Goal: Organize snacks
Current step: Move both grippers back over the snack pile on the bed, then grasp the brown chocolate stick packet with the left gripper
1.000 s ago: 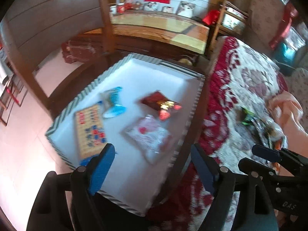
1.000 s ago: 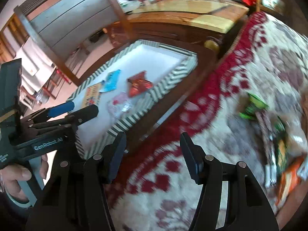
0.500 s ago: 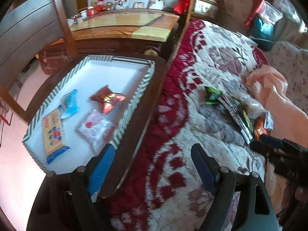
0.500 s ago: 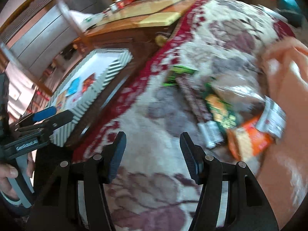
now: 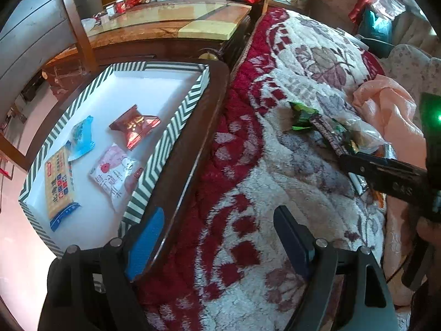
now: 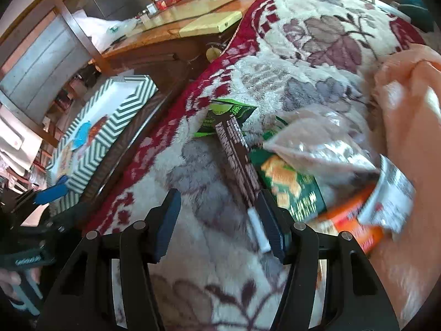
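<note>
The remaining snacks lie in a loose heap on the bed's plush blanket (image 6: 209, 165), toward the side where a peach quilt (image 6: 408, 104) bunches up. Nearest the right hand-held gripper (image 6: 217, 220) is a long dark snack bar (image 6: 237, 157), lying lengthwise toward the camera with its white crimped end just beside the right-hand finger. Its far end rests on a green packet (image 6: 228, 113); a green biscuit bag (image 6: 292, 182), a clear crinkly bag (image 6: 317, 140) and an orange packet (image 6: 355, 220) overlap beside it.

The right hand-held gripper is spread wide and holds nothing, hovering low over the blanket. The left hand-held gripper (image 5: 217, 240) is likewise spread and empty, poised over the bed's edge next to the striped box (image 5: 176, 121), which already holds four packets: a red one (image 5: 135, 125), a blue one (image 5: 81, 138), a pink-white one (image 5: 115, 173) and a flat cracker pack (image 5: 59, 182).

The bar looks light and fairly stiff along its length, with a slick film wrapper that may slide under the pads. A pinch across its narrow width, somewhat in from the near end, seems the surest hold; the crimped tip alone would probably fold or slip. The soft pile underneath will give, so the fingers can likely press down around it. The neighbouring bags are puffy and could snag if the jaws close too wide.
</note>
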A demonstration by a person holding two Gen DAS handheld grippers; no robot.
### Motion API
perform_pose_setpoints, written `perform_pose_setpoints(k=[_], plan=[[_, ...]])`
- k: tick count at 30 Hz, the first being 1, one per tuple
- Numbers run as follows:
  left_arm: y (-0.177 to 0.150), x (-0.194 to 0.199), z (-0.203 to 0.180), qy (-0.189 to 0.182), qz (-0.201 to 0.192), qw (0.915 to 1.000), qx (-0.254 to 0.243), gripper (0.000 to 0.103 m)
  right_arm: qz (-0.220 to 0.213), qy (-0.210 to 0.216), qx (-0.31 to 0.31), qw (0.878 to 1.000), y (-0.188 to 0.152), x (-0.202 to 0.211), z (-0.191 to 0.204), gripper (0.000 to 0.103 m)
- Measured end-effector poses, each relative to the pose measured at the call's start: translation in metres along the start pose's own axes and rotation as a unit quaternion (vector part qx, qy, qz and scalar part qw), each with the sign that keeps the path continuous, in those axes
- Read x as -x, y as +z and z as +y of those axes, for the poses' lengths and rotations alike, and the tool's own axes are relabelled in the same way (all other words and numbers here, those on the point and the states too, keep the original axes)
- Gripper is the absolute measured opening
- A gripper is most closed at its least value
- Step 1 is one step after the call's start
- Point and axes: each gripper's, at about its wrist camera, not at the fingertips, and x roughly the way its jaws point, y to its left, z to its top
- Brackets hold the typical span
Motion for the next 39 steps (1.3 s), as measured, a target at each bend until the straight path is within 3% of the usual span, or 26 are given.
perform_pose_setpoints(k=[7,9,13,17,25,31,32,36,39], plan=[[0.0,-0.008,0.009,0.0,0.012,0.9998,0.017,0.083,0.042,0.007,-0.017,0.999,0.012,-0.031,-0.01,0.058],[0.0,-0.009,0.007,-0.002,0.012,0.9998,0.014,0.083,0.061,0.058,-0.02,0.996,0.004,-0.032,0.001,0.058],[0.003,-0.01,0.004,-0.004,0.014,0.9998,0.013,0.083,0.04,0.131,-0.008,0.991,-0.01,-0.008,0.022,0.06],[0.008,-0.013,-0.009,-0.022,0.016,0.9996,0.011,0.084,0.033,0.097,-0.007,0.995,-0.027,0.008,0.018,0.061],[0.014,-0.035,-0.06,-0.086,0.043,0.9953,0.009,0.084,0.007,0.053,-0.074,0.996,-0.033,0.031,-0.027,0.061],[0.021,-0.059,-0.085,-0.089,0.058,0.9942,0.014,0.083,-0.002,0.041,-0.084,0.996,-0.034,0.038,-0.039,0.061],[0.022,-0.062,-0.087,-0.089,0.058,0.9943,0.013,0.082,-0.002,0.042,-0.086,0.995,-0.034,0.039,-0.04,0.061],[0.021,-0.079,-0.086,-0.091,0.077,0.9929,0.008,0.042,0.0,0.045,-0.084,0.995,-0.034,0.036,-0.039,0.061],[0.02,-0.076,-0.077,-0.093,0.068,0.9933,0.004,0.029,-0.008,0.042,-0.076,0.996,-0.03,0.035,-0.033,0.061]])
